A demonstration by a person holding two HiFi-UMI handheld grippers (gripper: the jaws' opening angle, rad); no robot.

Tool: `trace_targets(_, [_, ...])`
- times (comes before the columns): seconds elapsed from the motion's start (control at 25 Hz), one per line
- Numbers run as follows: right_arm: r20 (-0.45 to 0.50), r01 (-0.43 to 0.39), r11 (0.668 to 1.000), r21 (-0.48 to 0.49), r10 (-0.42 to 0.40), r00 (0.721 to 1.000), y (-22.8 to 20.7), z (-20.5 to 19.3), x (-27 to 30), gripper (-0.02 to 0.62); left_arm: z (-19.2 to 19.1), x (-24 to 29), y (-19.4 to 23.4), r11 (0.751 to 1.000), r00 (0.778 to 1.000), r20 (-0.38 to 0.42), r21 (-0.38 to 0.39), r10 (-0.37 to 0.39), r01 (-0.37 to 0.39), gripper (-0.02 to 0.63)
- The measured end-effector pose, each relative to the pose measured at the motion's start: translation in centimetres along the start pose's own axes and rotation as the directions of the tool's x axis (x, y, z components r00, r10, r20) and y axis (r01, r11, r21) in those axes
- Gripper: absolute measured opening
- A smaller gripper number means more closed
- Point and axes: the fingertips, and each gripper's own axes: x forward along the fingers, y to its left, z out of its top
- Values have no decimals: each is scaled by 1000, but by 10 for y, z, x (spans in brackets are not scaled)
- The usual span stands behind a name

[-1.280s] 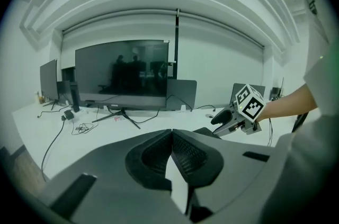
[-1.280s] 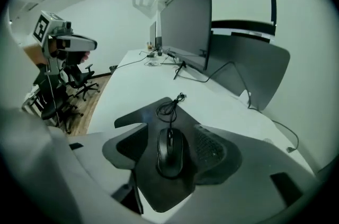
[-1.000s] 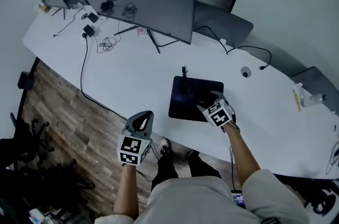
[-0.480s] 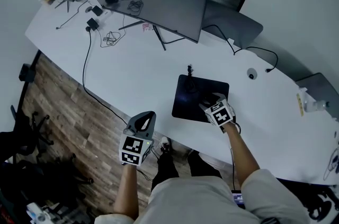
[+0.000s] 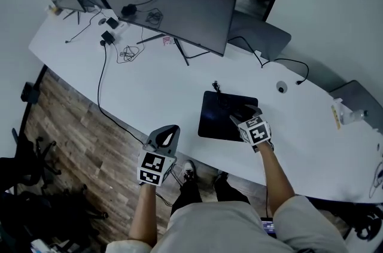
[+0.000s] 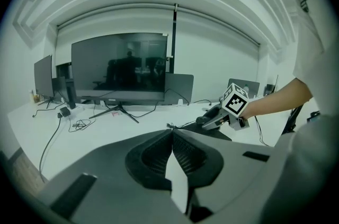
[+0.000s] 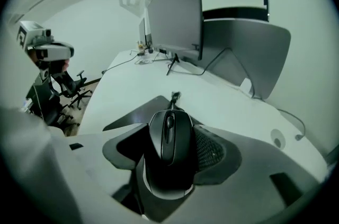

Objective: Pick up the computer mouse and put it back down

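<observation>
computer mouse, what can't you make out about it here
Head view: computer mouse hidden under the right gripper, whose jaws are closing around it.
Right gripper view: underside hidden by its own body, so lift off the mouse pad is unclear.
Left gripper view: hidden behind that gripper.

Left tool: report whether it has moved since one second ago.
No. The left tool stays just off the desk's near edge, over the wooden floor, as before.
</observation>
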Motion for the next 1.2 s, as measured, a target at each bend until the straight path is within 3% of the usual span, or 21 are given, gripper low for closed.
trace_targets(0.28, [214,139,990,29,-142,967,-5,86,-96,278,57,-15,16,996,991,123,86,-46,36,17])
trace_targets(0.64, [401,304,948,97,-317,859,12,152,-243,278,147,-57,15,974,941,314,221,-127,57,17])
trace_targets(0.84, [448,318,942,107,-332,830,29,159,-303,278,187,-80,0,961,910,393,275,-134,23,17])
trace_targets(1.04, [479,324,943,68,-316,819,41,163,-338,279,219,-91,-18,959,880,456,283,-134,-1,17])
trace_targets(1.2, [486,325,945,43,-304,819,41,160,-343,279,230,-91,-31,956,870,474,294,-138,-8,17])
